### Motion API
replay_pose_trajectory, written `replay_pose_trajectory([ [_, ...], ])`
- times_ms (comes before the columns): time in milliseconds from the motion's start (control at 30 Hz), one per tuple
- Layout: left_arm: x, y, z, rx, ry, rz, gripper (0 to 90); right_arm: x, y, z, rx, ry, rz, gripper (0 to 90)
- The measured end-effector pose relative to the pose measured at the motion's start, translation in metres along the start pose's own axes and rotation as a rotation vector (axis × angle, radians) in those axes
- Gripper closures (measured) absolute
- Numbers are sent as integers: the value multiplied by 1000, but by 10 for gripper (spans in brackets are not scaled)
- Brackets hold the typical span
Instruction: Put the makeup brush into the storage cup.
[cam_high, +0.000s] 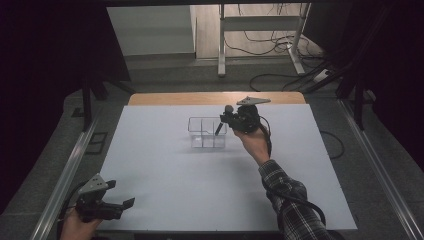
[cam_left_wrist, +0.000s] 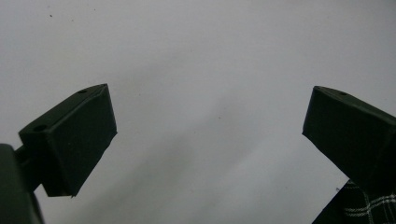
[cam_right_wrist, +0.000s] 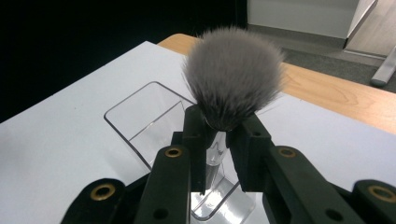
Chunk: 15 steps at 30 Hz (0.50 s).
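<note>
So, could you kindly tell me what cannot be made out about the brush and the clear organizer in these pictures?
- Brush handle: in the right gripper view, the right gripper fingers clamp over it.
- Whether the handle's tip touches the organizer floor: too small in the high view.
- Organizer's near end: cut off by the gripper body in the right gripper view.
- Left gripper: its view takes in bare table.
</note>
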<state>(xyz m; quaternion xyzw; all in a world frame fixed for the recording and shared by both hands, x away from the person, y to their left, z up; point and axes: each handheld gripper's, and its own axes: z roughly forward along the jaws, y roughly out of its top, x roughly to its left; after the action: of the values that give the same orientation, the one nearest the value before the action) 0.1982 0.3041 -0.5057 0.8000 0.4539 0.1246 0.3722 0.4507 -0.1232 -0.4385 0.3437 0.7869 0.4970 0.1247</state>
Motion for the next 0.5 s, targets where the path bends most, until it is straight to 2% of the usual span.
replay_pose_trajectory([
  [500, 0, 0, 1, 4, -1, 1, 30, 1, -11, 9, 22, -8, -7, 767],
])
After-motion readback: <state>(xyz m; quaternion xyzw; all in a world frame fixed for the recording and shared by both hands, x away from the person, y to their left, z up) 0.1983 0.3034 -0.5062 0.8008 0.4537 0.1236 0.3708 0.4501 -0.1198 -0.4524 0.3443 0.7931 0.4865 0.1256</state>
